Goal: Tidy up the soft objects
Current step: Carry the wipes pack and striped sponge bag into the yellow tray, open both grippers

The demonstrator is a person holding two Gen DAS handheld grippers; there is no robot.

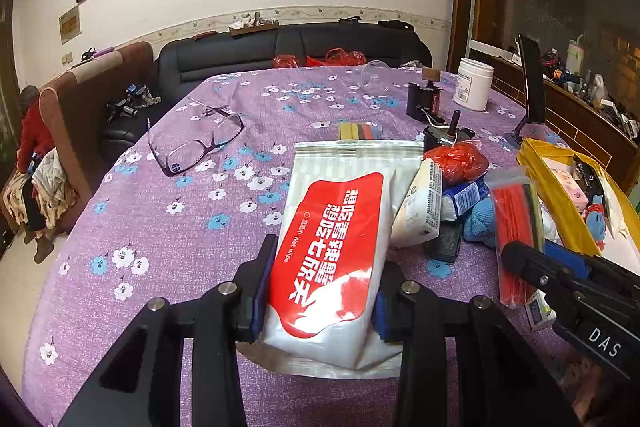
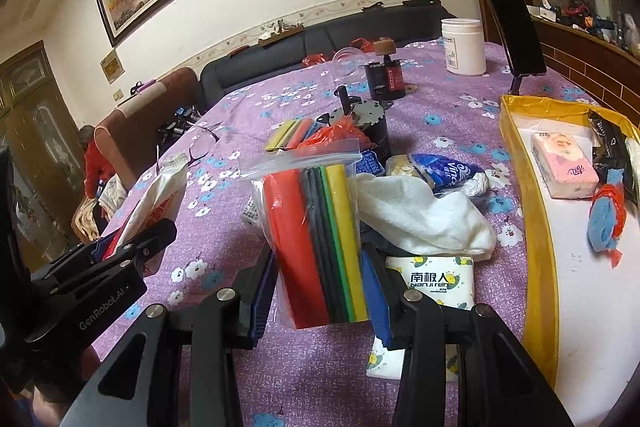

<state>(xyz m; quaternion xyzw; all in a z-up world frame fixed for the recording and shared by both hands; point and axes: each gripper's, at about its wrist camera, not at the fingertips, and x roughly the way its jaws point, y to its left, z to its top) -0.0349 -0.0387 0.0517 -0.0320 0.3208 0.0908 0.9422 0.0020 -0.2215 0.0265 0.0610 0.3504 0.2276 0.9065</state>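
Gripping a wet-wipe pack, the left gripper had its jaws clenched on the pack's lower sides, blue pads pressed into the soft film. Pack was white with a big red label, white Chinese lettering and "Wet wipe" print, crimped seal at both ends, lying lengthwise between the fingers over the purple floral surface.

Right gripper had its jaws grasping a clear zip bag by its lower part; bag held flat foam-like sheets in red, dark grey, green and yellow, zip end crumpled at the top. Bag sat upright-ish, leaning back over the clutter pile.

Just beside the bag on the right: a white towel, bunched, and a white tissue pack with lemon print, partly under the right finger. A blue-and-white tissue packet lay behind the towel.

Yellow-rimmed tray at far right held a pink floral tissue pack and a blue cloth wrapped in red plastic.

Glasses lay well apart on the left of the surface.
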